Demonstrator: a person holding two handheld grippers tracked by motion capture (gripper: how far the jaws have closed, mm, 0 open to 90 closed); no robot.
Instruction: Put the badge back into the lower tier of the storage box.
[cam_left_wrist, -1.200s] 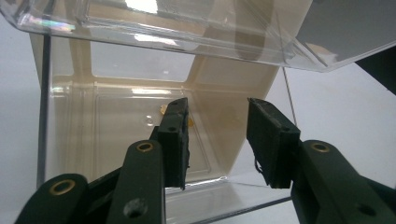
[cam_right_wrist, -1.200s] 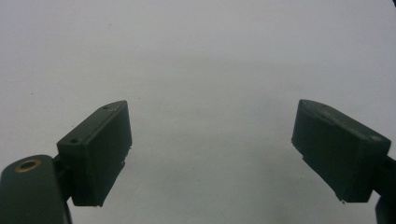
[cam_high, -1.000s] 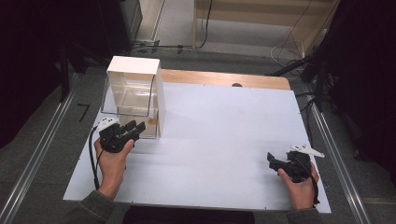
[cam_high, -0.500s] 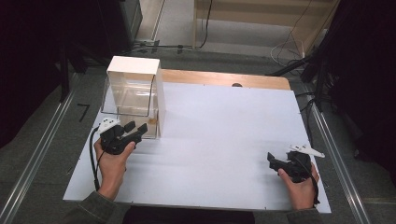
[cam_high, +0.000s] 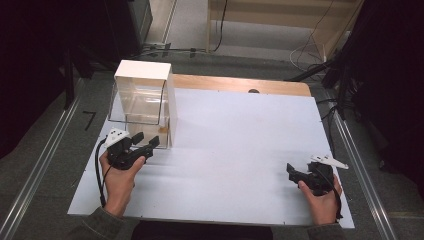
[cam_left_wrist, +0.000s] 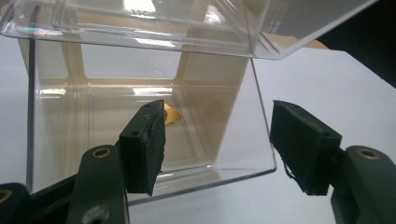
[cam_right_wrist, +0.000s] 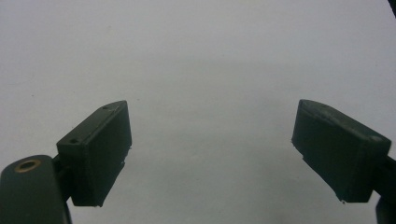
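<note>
At the left of the table, the left hand-held gripper sits low and just in front of the clear box, aimed at its near corner. Its jaws have just been opening and now stand well apart. In the left gripper view the box's near corner stands between the pads, yet neither pad presses on it, so nothing is held. That spread reads as a release of the box, or as a line-up to take its wall; which of the two I cannot tell.

The clear box stands upright at the table's far left, taller than it is wide, so its long axis runs straight up. A white panel closes its right side and a white top caps it. The clear face turns toward the person, which lets the left gripper view see in to a small yellow scrap lying on the box floor.

Well apart, at the near right corner, the right hand-held gripper rests low over bare table, jaws wide and empty, pointing left across the table; it looks parked out of the way.
</note>
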